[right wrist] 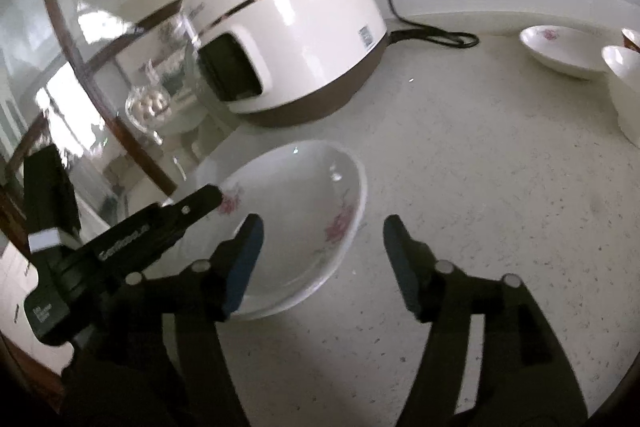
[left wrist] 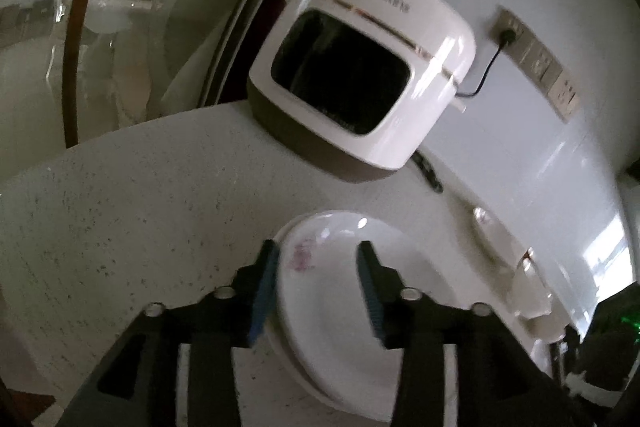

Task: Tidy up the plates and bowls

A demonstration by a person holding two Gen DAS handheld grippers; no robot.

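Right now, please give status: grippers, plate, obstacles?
Left gripper open, right gripper open. Floral plate on counter, unheld. Rice cooker behind.

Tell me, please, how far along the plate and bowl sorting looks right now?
Done: a large flowered plate lies on the counter before the rice cooker. In hand: nothing; the left gripper and right gripper stand open around its rim. Left: a small dish and white bowl sit apart.

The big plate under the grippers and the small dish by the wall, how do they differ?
The big plate looks broader than the small dish. The big plate sits in front of the rice cooker; the small dish sits far right, near the cord. Both are white with pink flowers.
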